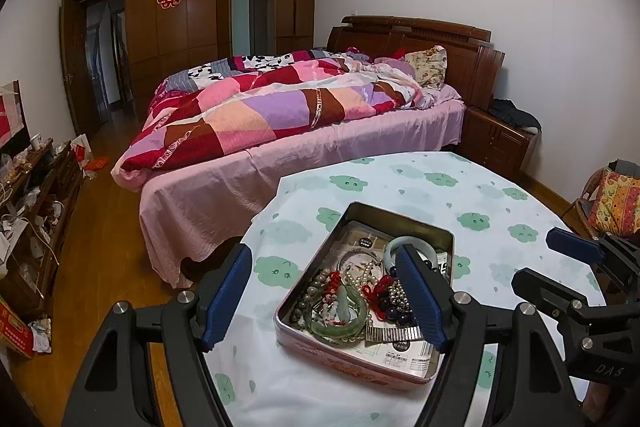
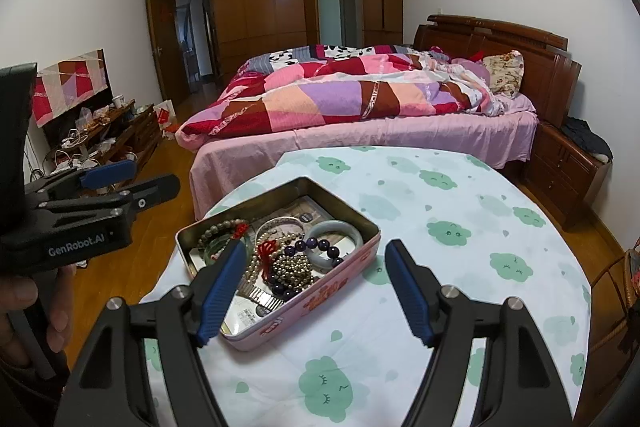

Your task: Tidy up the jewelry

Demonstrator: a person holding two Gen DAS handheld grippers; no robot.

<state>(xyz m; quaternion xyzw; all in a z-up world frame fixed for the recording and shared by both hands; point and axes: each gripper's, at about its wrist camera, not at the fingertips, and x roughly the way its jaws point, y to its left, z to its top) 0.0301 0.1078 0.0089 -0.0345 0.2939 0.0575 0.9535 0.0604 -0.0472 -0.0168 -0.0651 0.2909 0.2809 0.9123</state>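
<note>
A pink rectangular tin (image 1: 352,363) (image 2: 320,303) sits on a round table with a white, green-cloud cloth (image 1: 460,195) (image 2: 460,227). It holds a tangle of jewelry: a green jade bangle (image 1: 336,319) (image 2: 212,247), a pale bangle (image 1: 390,251) (image 2: 338,233), dark purple beads (image 2: 320,245), pearls and red knots. My left gripper (image 1: 324,291) is open and empty, hovering over the tin's near end. My right gripper (image 2: 316,287) is open and empty above the tin's near right corner. Each gripper shows at the other view's edge.
A bed (image 1: 280,131) (image 2: 360,123) with a patchwork quilt stands just beyond the table. A cluttered low wooden cabinet (image 1: 36,211) (image 2: 112,135) is at the left wall. A nightstand (image 2: 568,167) and a wicker chair (image 1: 612,203) stand at the right.
</note>
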